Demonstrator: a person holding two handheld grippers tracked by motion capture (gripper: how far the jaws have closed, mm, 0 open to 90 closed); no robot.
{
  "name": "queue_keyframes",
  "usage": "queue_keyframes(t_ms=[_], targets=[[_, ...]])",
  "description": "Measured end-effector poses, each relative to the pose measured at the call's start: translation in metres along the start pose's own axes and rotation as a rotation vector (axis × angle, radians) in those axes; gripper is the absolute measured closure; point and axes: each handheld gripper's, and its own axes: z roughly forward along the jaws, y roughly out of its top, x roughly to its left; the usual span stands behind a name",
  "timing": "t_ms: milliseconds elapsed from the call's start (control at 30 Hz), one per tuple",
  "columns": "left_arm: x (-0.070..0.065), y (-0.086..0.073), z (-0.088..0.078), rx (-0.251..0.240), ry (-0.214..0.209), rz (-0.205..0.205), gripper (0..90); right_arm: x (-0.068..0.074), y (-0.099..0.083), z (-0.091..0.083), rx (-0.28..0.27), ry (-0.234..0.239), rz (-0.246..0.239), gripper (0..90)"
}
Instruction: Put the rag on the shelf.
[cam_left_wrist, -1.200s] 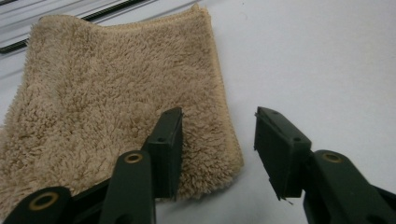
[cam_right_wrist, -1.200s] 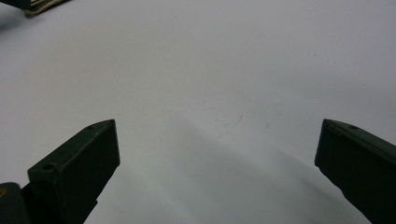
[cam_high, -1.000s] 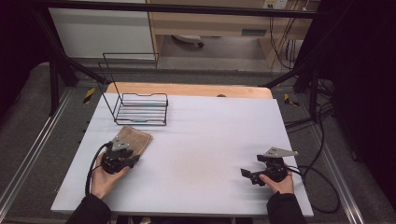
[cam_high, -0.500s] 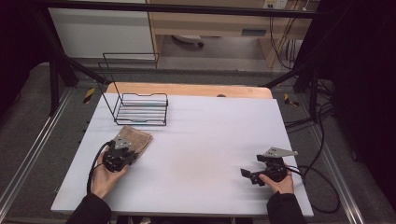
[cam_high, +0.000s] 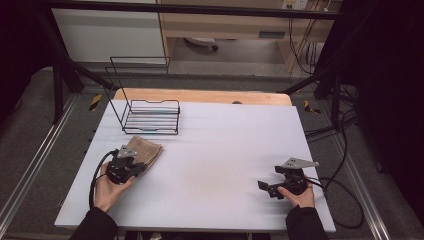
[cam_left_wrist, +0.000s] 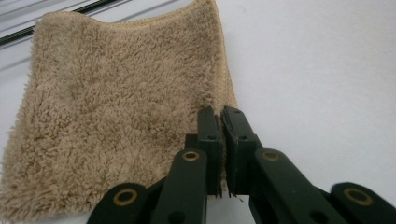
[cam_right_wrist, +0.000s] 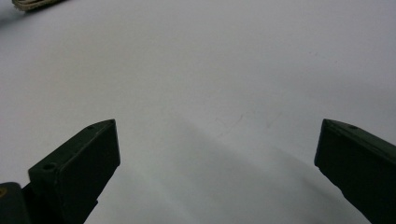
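At the table's near edge, the right gripper (cam_high: 272, 186) rests with jaws spread wide over bare white table (cam_high: 225, 150). The left gripper (cam_left_wrist: 222, 122) pinches the tan towel (cam_left_wrist: 116, 107) at its edge; beyond stands a wire rack (cam_high: 150, 117).

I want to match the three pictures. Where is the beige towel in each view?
High view: beige towel left of centre, under the left gripper.
Left gripper view: fills the left half, jaws shut on its edge.
Right gripper view: a sliver, top-left corner.
Shared landmark: white tabletop.
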Motion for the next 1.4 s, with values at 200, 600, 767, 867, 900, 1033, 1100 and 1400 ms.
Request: queue_keyframes(t_ms=[200, 600, 767, 867, 900, 1033, 1100, 1400], targets=[[-0.012, 0.000, -0.002, 0.000, -0.050, 0.023, 85.8, 0.000, 0.000, 0.000, -0.003, -0.001, 0.003, 0.6], [-0.041, -0.004, -0.003, -0.003, -0.145, 0.059, 85.8, 0.000, 0.000, 0.000, 0.000, 0.002, 0.000, 0.7], [-0.050, -0.006, -0.004, 0.003, -0.167, 0.081, 85.8, 0.001, 0.000, 0.000, 0.000, 0.003, -0.001, 0.7], [-0.053, -0.011, -0.007, 0.011, -0.175, 0.089, 85.8, 0.001, 0.000, 0.000, 0.001, 0.004, -0.001, 0.7], [-0.053, -0.012, -0.007, 0.013, -0.177, 0.089, 85.8, 0.001, 0.000, 0.000, 0.001, 0.004, -0.001, 0.7], [-0.053, -0.014, -0.005, 0.011, -0.176, 0.082, 84.7, 0.002, 0.000, 0.000, 0.003, 0.004, -0.001, 0.8], [-0.053, -0.014, -0.005, 0.004, -0.170, 0.085, 82.0, 0.003, 0.001, 0.001, 0.001, 0.003, -0.004, 0.8], [-0.039, -0.010, -0.023, -0.086, -0.148, 0.042, 54.8, 0.013, 0.007, 0.009, 0.015, 0.011, -0.024, 0.9]])
